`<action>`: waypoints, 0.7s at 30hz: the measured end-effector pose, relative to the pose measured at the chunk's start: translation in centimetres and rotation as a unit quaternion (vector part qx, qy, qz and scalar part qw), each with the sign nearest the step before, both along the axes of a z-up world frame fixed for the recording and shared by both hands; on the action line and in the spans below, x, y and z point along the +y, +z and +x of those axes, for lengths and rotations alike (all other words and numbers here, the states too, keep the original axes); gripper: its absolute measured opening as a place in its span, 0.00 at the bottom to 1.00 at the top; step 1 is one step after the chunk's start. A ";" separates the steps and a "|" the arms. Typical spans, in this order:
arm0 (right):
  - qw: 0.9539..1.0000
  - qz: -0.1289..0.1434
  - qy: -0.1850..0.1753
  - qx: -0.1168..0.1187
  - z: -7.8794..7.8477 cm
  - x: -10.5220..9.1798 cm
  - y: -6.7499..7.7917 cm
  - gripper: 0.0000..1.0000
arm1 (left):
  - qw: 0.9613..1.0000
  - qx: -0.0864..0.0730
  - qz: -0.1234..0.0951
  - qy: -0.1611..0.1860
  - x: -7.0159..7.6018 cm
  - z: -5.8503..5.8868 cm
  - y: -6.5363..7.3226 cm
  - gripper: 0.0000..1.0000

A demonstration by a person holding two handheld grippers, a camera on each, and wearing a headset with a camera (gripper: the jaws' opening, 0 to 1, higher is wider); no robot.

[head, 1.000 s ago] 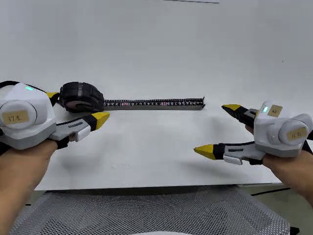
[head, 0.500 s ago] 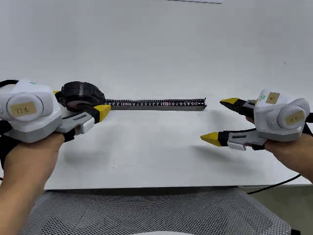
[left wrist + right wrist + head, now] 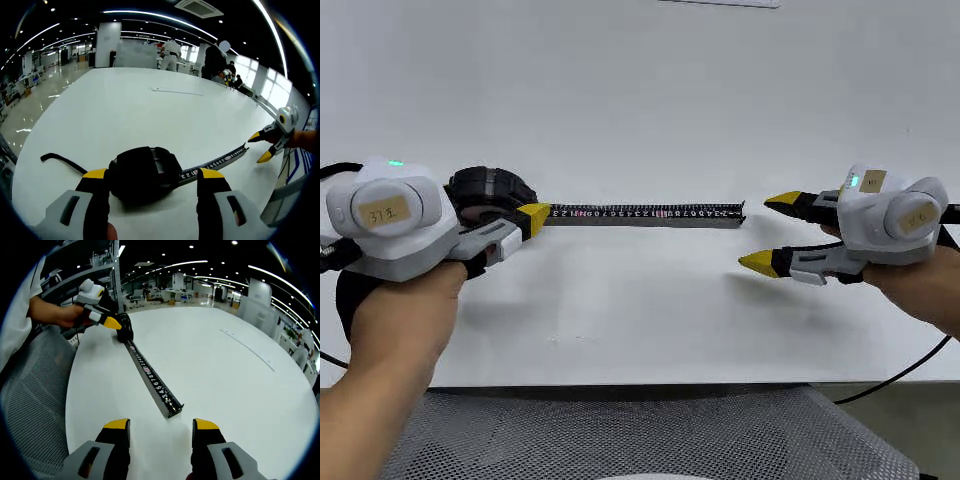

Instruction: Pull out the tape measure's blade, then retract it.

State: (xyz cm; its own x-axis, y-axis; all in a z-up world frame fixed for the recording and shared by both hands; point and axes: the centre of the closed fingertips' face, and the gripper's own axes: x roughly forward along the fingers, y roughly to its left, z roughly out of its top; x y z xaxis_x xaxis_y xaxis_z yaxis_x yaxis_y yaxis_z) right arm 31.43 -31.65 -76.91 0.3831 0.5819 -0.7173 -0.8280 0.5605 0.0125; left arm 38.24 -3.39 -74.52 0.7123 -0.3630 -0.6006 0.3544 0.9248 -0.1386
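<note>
Since the blade [image 3: 640,212] already lies drawn out flat across the white table [image 3: 640,90], the pulling step looks finished and the retracting step appears to be the one in hand.

At the left, the left gripper [image 3: 152,175] reaches around the black tape measure [image 3: 485,190], one yellow-tipped jaw on each side of the case. The jaws stand apart with the case between them, but I cannot tell whether they actually press on it or merely bracket it. A thin black strap [image 3: 55,157] trails from the case onto the table.

From the case the blade runs straight to the right, numbers up, and ends in its hook [image 3: 741,210].

Just beyond that hook the right gripper [image 3: 761,231] hovers with its jaws spread and nothing between them, the tips pointing at the blade's end, near it but not touching.

Retracting probably calls for the left gripper to keep the case steady while the blade feeds back in. The right jaws would likely need to close on the hook end and guide it leftward, so the blade does not snap back or whip sideways.
</note>
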 end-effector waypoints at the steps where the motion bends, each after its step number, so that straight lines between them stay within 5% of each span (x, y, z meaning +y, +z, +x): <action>1: 1.000 -0.001 0.002 0.000 0.1 0.0 -0.1 0.45 | 1.000 0.000 0.002 0.001 -0.1 0.0 0.0 0.67; 21: 0.999 -0.014 0.046 0.001 2.3 0.0 -1.1 0.33 | 0.998 -0.005 0.000 0.055 0.6 0.7 -0.2 0.60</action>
State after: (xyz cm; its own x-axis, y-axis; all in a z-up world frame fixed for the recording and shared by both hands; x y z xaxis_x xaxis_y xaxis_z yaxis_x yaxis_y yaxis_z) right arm 33.75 -31.63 -78.06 0.3274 0.5939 -0.7349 -0.8760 0.4823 -0.0006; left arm 38.94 -2.79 -74.72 0.7532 -0.2826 -0.5939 0.2521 0.9581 -0.1361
